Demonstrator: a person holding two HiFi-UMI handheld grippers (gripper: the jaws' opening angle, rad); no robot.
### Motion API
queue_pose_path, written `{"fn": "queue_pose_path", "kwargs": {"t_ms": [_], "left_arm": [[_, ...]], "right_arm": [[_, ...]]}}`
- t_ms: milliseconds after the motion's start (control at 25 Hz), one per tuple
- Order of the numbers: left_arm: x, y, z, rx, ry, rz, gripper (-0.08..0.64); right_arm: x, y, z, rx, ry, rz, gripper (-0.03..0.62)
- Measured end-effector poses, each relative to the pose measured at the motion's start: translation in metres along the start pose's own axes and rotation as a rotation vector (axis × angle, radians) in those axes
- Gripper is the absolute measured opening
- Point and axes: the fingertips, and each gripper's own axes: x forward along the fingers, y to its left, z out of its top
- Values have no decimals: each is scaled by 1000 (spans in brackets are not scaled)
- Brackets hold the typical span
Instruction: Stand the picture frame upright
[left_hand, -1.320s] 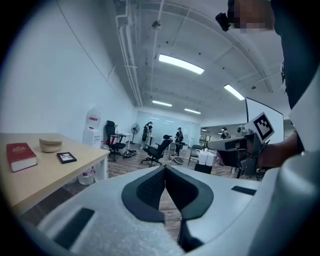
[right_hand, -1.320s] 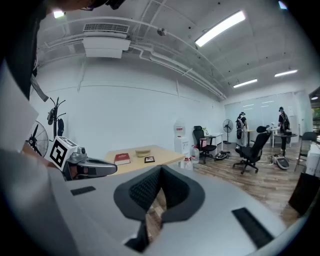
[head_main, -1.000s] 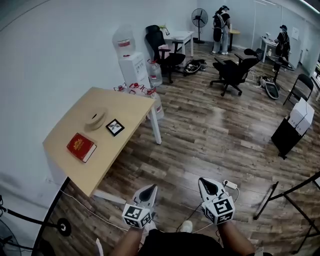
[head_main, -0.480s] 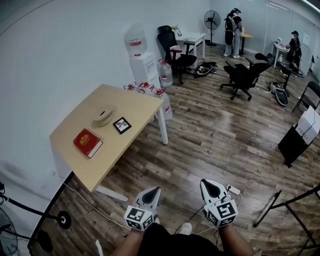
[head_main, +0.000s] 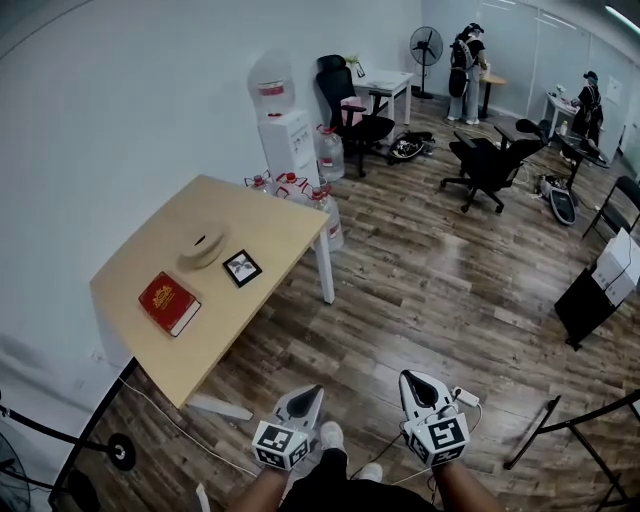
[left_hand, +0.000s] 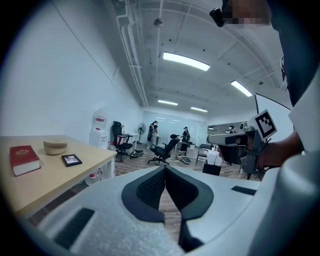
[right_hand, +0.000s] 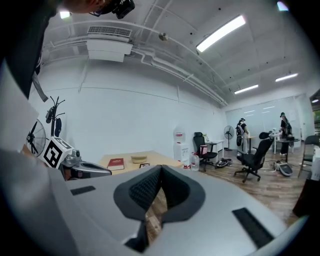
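A small black picture frame (head_main: 241, 267) lies flat on the light wooden table (head_main: 250, 215), beside a round beige bowl (head_main: 202, 245). The same frame (left_hand: 71, 160) shows small at the left of the left gripper view, and tiny and far off on the table (right_hand: 144, 165) in the right gripper view. Both grippers hang low over the floor, well short of the table. My left gripper (head_main: 306, 398) has its pads together with nothing between them, as does my right gripper (head_main: 415, 382). Seen from their own cameras, the left gripper (left_hand: 164, 169) and the right gripper (right_hand: 161, 169) point roughly level into the room.
A red book (head_main: 168, 302) lies near the table's near end. A water dispenser (head_main: 283, 135) and several water bottles (head_main: 290, 185) stand past the table. Office chairs (head_main: 490, 160), a white desk and people are at the back. A cable (head_main: 462, 396) runs on the floor by my right gripper.
The whole view has shifted as the person walks: the table sits a little differently in the picture and a shoe now shows between the grippers. Both grippers stay shut.
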Motion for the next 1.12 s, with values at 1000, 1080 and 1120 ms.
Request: {"fn": "queue_pose_path", "kwargs": {"t_ms": [1000, 1080, 1120], "left_arm": [[120, 140, 62, 14, -38, -133, 3], [130, 150, 60, 4, -34, -120, 3], [135, 157, 60, -1, -33, -111, 3]], "right_arm": [[186, -36, 15, 45, 75, -83, 9], [202, -42, 14, 51, 77, -72, 9], [212, -46, 14, 54, 78, -65, 9]]}}
